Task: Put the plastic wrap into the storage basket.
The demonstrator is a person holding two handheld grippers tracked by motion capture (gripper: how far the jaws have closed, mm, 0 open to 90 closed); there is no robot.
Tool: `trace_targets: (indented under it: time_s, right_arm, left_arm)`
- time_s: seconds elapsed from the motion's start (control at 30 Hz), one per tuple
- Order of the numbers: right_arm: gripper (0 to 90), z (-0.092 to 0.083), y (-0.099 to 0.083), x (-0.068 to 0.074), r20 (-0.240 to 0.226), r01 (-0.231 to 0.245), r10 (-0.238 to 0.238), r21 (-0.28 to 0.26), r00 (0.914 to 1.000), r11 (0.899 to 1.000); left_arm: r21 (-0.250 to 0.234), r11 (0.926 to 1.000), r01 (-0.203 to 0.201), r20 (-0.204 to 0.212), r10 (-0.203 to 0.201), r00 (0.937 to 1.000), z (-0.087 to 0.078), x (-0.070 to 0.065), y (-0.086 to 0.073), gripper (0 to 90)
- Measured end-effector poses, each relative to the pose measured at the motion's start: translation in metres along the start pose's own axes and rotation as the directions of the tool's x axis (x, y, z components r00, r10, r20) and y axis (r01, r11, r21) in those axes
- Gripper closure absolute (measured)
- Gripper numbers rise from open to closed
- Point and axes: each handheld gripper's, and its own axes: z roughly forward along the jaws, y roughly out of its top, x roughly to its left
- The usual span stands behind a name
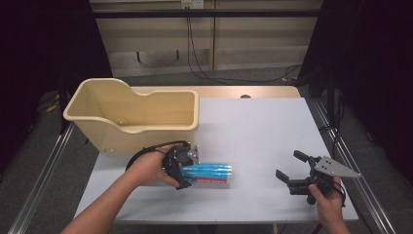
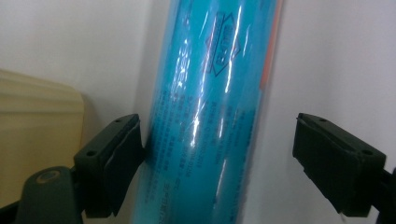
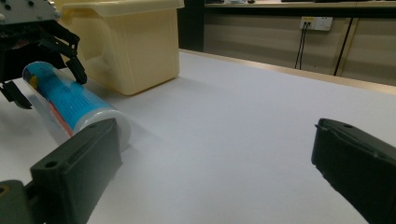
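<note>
A blue cylindrical package [image 1: 208,172] in clear wrap lies on its side on the white table, just in front of the cream bin. My left gripper [image 1: 190,169] straddles its left end, open. In the left gripper view the package [image 2: 205,116] runs up between the jaws, the left one touching it and the right one standing apart. My right gripper [image 1: 289,165] is held open near the table's right front, with nothing between its jaws. From there the package [image 3: 74,105] shows at the far left.
A large cream plastic bin [image 1: 146,132] stands at the table's back left, close behind the package; it also appears as the bin [image 3: 135,46]. The white table sheet [image 1: 258,126] stretches between the two grippers. Metal rails run along both table sides.
</note>
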Motion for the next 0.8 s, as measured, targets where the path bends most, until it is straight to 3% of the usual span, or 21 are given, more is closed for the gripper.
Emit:
trace_targets:
  time_s: [0.13,0.2,0.33,0.47,0.8]
  right_arm:
    - [0.9,0.0,0.0,0.0,-0.002,0.0,0.0,0.0,1.0,1.0]
    - [0.9,0.0,0.0,0.0,-0.003,-0.001,0.001,0.0,1.0,1.0]
    - [0.9,0.0,0.0,0.0,-0.006,-0.001,0.001,-0.001,1.0,1.0]
    - [0.9,0.0,0.0,0.0,-0.008,-0.001,0.001,0.004,1.0,1.0]
    - [0.9,0.0,-0.001,-0.001,-0.011,0.0,0.0,0.004,0.9999,1.0]
  left_arm:
    - [0.023,0.9996,-0.018,0.013,0.018,0.9998,0.006,0.004,0.001,20.1]
    - [0.053,0.9975,-0.047,0.023,0.045,0.9987,0.009,0.005,0.001,21.1]
    - [0.068,0.9942,-0.084,0.009,0.084,0.9965,0.014,0.007,0.001,23.7]
    - [0.068,0.9925,-0.102,0.017,0.101,0.9948,0.017,0.012,0.0,28.5]
    - [0.108,0.9857,-0.13,-0.018,0.132,0.991,0.027,0.013,0.002,30.8]
